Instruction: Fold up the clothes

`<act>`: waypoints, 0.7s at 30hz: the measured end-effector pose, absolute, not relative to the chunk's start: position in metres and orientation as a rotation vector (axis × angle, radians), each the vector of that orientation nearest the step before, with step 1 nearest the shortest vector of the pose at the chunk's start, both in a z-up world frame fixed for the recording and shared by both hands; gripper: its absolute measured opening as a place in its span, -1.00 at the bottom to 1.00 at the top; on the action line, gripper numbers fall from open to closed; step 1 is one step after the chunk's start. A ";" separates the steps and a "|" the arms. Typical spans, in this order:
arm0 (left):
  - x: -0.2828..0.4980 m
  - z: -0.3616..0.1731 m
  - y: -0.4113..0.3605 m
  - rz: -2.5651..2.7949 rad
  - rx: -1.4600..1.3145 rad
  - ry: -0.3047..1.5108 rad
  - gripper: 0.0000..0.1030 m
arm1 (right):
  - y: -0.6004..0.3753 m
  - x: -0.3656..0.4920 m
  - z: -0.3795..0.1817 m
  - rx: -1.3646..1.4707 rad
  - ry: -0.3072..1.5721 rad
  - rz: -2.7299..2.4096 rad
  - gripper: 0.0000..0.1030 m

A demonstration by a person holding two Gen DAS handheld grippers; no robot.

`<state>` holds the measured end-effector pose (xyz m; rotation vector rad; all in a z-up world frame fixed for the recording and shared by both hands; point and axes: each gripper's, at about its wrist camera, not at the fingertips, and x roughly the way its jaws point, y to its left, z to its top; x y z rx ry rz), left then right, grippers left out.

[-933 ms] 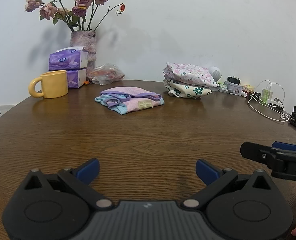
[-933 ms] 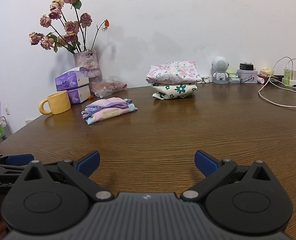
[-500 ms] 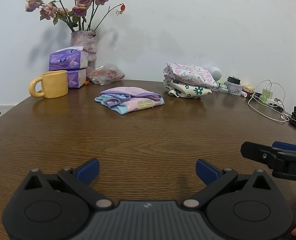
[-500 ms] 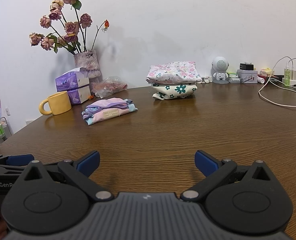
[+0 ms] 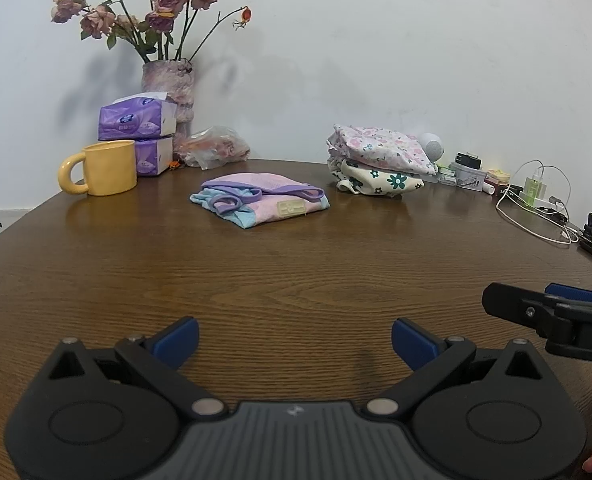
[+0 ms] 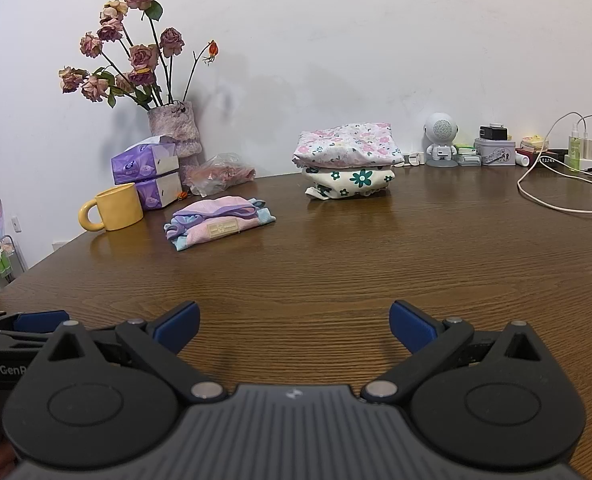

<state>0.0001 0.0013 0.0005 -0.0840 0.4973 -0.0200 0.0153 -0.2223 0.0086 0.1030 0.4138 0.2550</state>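
A folded pink, purple and light-blue garment [image 5: 262, 202] [image 6: 218, 216] lies on the brown wooden table [image 5: 296, 276] [image 6: 356, 256], well ahead of both grippers. Farther back sits a stack of two folded floral garments [image 5: 380, 164] [image 6: 348, 166], pink-flowered on top of green-flowered. My left gripper [image 5: 295, 340] is open and empty, low over the near table. My right gripper [image 6: 294, 326] is open and empty too. In the left wrist view the right gripper [image 5: 552, 312] shows at the right edge; in the right wrist view the left gripper [image 6: 24, 324] shows at the left edge.
A yellow mug [image 5: 102, 168], two purple tissue packs [image 5: 138, 124], a vase of dried roses [image 5: 170, 92] and a plastic bag [image 5: 216, 148] stand at the back left. A small white robot figure [image 6: 440, 140], boxes and white cables [image 6: 560, 200] crowd the back right.
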 end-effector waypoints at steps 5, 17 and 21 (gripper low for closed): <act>0.000 0.000 0.001 -0.018 -0.087 0.500 1.00 | -0.222 0.015 0.009 0.105 0.414 0.255 1.00; 0.002 0.000 0.000 -0.018 -0.086 0.509 1.00 | -0.223 0.017 0.010 0.108 0.420 0.258 1.00; 0.002 0.000 0.000 -0.018 -0.086 0.511 1.00 | -0.222 0.017 0.010 0.109 0.420 0.257 1.00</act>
